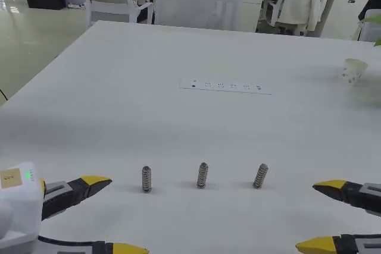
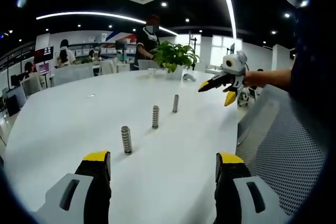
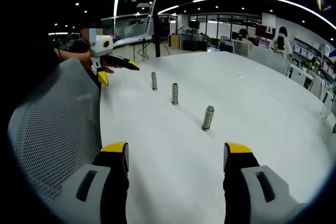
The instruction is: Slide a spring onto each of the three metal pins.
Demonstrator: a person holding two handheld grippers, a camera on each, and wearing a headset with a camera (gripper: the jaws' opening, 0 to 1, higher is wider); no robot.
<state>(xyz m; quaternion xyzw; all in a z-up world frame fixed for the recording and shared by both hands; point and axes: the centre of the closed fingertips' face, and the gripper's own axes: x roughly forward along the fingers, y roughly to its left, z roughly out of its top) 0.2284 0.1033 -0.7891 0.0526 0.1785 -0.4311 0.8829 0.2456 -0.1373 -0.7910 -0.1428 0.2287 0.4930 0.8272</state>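
Spanning the head view, wide white tabletop (image 1: 238,135) carried everything, with flat white power strip (image 1: 226,86) lying well beyond the work. Left black-and-yellow two-jaw gripper (image 1: 128,214) sat at the near left edge, jaws apart, nothing between them, which its own view confirmed (image 2: 163,157). Right black-and-yellow two-jaw gripper (image 1: 305,216) mirrored it at the near right, jaws also apart and empty (image 3: 176,148). Small white paper cup (image 1: 355,71) lay tipped near the far right edge. Three grey coiled metal springs (image 1: 202,175) stood in a row between the grippers, well apart from each other and clear of both. The right-hand spring (image 1: 260,175) leaned slightly. Judged done: every position had a spring, and no loose spring was seen. The metal pins were hidden inside the coils, so full seating couldn't be confirmed. Gripper bodies were cut off at the frame bottom.
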